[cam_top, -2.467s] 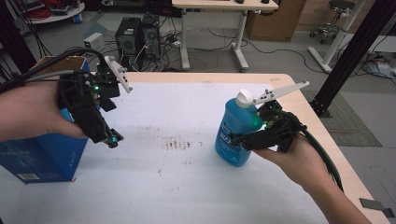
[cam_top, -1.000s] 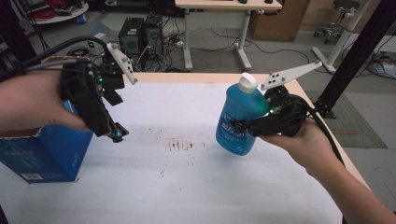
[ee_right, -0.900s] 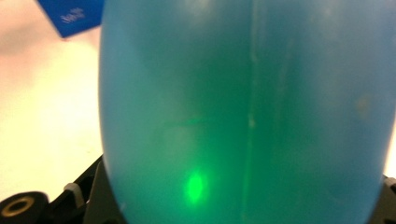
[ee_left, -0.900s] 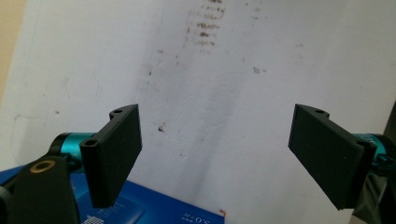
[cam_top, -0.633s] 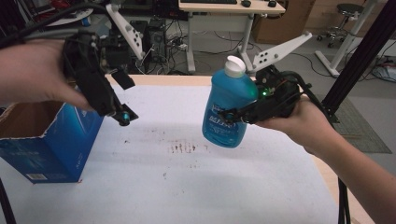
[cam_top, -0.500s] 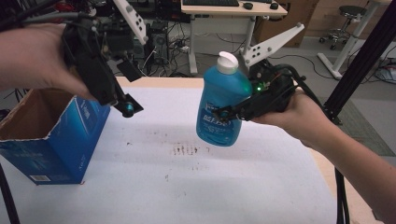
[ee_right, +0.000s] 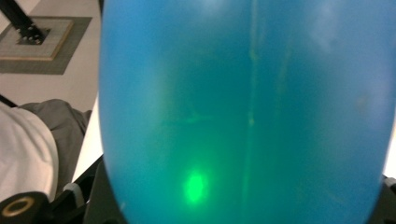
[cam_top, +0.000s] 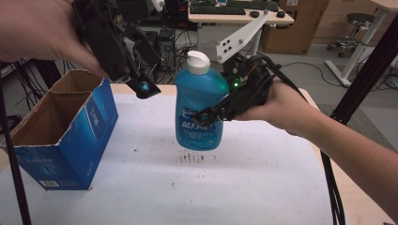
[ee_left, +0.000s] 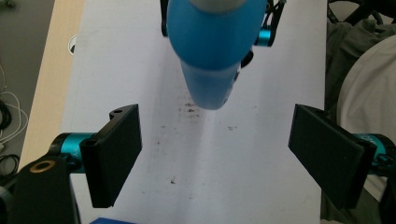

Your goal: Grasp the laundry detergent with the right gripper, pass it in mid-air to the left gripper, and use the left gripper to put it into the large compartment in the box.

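Two grippers hang above the white table. The right gripper pinches a blue detergent bottle across its lower body and holds it in the air over the middle of the table, clear of the surface. The bottle's long axis stands almost upright, leaning slightly, with its white cap pointing up and its base down. The left gripper, jaws spread wide with nothing between them, hovers beside the open blue cardboard box at the table's left.
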### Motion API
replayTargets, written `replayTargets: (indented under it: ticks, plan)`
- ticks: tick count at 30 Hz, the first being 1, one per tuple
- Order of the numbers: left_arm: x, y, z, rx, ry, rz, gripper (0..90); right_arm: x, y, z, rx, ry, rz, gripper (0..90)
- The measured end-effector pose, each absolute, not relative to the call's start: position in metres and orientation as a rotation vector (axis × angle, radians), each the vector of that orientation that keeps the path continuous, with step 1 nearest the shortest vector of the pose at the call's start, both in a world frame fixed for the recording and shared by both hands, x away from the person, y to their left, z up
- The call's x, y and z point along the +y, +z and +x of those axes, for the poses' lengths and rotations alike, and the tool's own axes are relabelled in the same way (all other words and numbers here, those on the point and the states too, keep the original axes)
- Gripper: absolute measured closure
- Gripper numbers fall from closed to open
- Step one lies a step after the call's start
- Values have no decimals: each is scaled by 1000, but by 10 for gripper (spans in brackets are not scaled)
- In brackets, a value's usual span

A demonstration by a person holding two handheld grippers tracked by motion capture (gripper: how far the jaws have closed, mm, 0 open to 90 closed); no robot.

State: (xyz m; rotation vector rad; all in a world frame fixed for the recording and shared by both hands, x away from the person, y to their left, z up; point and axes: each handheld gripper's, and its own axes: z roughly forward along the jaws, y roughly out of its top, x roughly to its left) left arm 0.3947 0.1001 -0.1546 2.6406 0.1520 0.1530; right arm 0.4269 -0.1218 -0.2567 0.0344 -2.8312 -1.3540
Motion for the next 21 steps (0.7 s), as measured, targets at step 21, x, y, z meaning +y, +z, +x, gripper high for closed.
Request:
replayTargets:
  ticks: [21]
  plan:
    - [69,-165,394,37,178,2767,179,-79,-251,421,-2797,-1260,199,448]
